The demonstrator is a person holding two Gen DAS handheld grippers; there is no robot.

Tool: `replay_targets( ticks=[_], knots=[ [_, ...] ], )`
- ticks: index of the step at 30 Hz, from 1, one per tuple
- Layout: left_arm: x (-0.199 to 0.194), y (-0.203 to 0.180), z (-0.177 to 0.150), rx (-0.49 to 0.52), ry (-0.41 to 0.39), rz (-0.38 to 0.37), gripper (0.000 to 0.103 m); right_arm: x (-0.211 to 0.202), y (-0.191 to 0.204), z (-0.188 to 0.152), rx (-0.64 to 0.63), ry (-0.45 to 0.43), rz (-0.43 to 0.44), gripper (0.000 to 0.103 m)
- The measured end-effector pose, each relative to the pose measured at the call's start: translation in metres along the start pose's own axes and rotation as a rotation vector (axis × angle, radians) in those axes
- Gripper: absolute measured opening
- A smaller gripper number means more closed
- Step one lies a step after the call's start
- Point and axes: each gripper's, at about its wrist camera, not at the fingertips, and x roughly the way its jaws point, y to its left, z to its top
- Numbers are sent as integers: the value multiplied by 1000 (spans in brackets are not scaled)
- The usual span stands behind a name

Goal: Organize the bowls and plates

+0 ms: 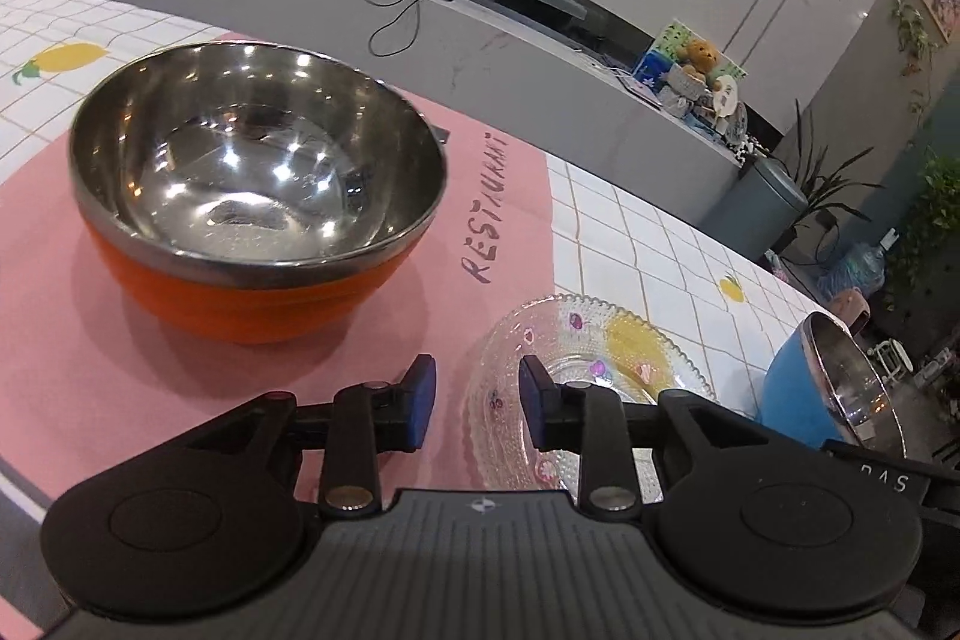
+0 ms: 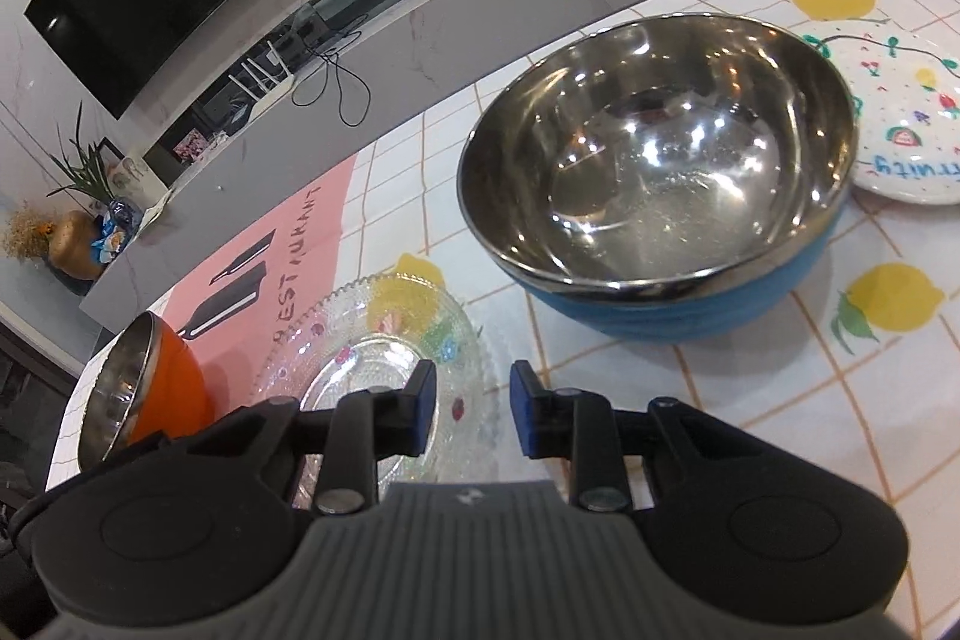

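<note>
An orange bowl with a steel inside (image 1: 258, 196) stands on the pink placemat (image 1: 72, 340), ahead and left of my left gripper (image 1: 477, 403), which is open and empty. A clear glass plate (image 1: 600, 370) lies just right of it, under the right finger. A blue steel-lined bowl (image 2: 660, 172) stands on the checked tablecloth ahead of my right gripper (image 2: 473, 409), which is open and empty. The glass plate (image 2: 384, 340) lies at its left finger. A white patterned plate (image 2: 906, 124) lies behind the blue bowl on the right. The orange bowl (image 2: 150, 388) shows at far left.
The table edge (image 1: 660, 196) runs behind the bowls. Beyond it stands a long grey TV bench (image 1: 420, 16) with a router, cables and ornaments. A grey bin (image 1: 762, 202) and plants stand at the right.
</note>
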Motion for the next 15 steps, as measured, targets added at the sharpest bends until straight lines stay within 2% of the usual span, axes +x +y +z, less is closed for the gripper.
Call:
replay_targets(
  ticks=[6, 9, 15],
  knots=[
    [5, -7, -2, 27, 7, -9, 22, 5, 1, -1, -2, -3, 30, 19],
    [5, -8, -1, 36, 14, 4, 16, 6, 2, -2, -11, -12, 8, 8],
    [-1, -6, 0, 28, 25, -4, 13, 8, 1, 2, 8, 4, 17, 6]
  ],
)
